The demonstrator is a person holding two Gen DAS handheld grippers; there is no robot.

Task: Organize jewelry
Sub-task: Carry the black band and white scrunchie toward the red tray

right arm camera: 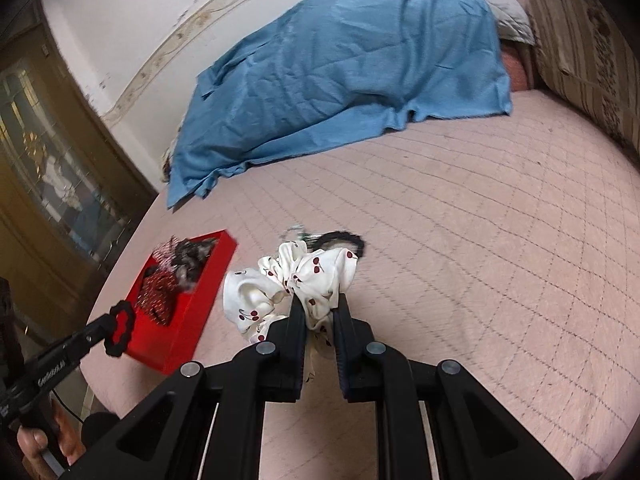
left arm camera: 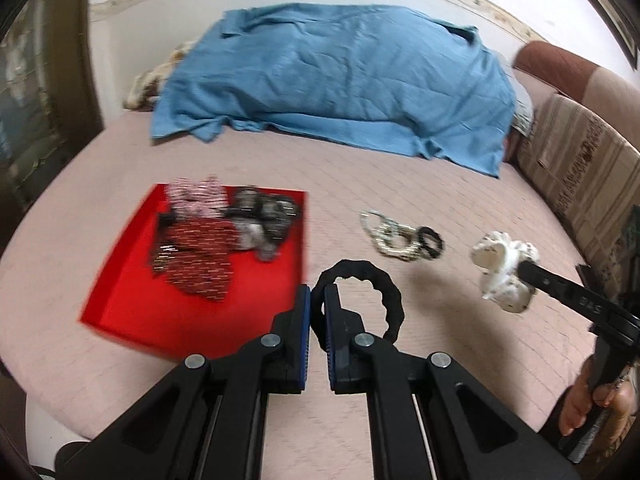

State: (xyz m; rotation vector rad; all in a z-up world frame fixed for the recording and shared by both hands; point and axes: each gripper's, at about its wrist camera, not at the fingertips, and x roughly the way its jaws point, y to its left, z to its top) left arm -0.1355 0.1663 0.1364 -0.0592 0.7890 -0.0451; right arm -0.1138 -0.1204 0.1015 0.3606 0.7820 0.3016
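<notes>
My left gripper [left arm camera: 317, 294] is shut on a black scrunchie [left arm camera: 370, 280] and holds it above the bed, just right of a red tray [left arm camera: 132, 300]. The tray holds several scrunchies [left arm camera: 208, 248], red-patterned, pink and grey. My right gripper [right arm camera: 319, 300] is shut on a white cherry-print scrunchie [right arm camera: 280, 284], lifted above the bed. It also shows in the left wrist view [left arm camera: 504, 276]. A beaded bracelet pile [left arm camera: 386, 236] and a black hair tie [left arm camera: 430, 240] lie on the bed between the grippers. The left gripper and its black scrunchie [right arm camera: 119, 328] show at the left of the right wrist view.
The pink quilted bed cover [left arm camera: 360, 184] carries everything. A blue cloth [left arm camera: 340, 80] covers a mound at the back. A striped cushion [left arm camera: 576, 168] lines the right side. A wooden cabinet [right arm camera: 48, 152] stands to the left of the bed.
</notes>
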